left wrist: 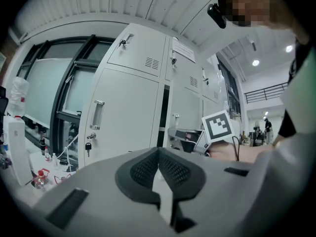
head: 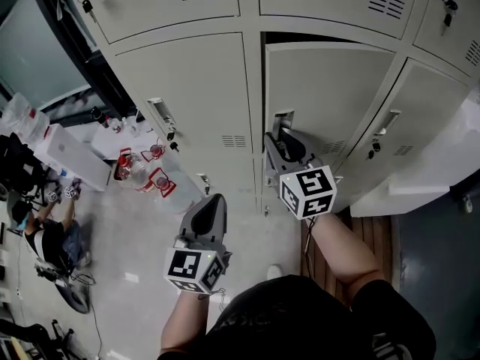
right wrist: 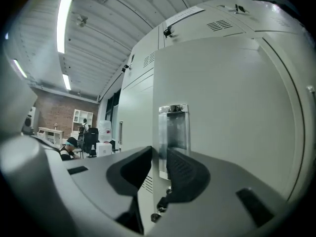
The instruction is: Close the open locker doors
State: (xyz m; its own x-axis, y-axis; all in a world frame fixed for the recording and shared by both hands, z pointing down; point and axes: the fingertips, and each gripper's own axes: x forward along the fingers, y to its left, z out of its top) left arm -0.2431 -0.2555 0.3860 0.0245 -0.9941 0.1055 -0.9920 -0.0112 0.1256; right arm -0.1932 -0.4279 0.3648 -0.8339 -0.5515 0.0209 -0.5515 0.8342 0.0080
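Locker door [head: 330,88]: middle column, ajar; a dark gap shows along its top and left edges.
Handle recess [right wrist: 173,130]: near the door's left edge, directly ahead of the right jaws.
Right gripper [right wrist: 159,157]: aimed level at the door face, tips just before the handle recess; jaws partly apart, nothing held.
Left gripper [left wrist: 159,154]: held back, well apart from the lockers; jaws pressed together, empty.
Neighbouring door [head: 187,88]: appears flush.
Step in hand: judged as the approach to push the ajar door shut.
Next move: calls for square pressure beside the handle until the gap disappears; a glancing contact could slip into the recess.
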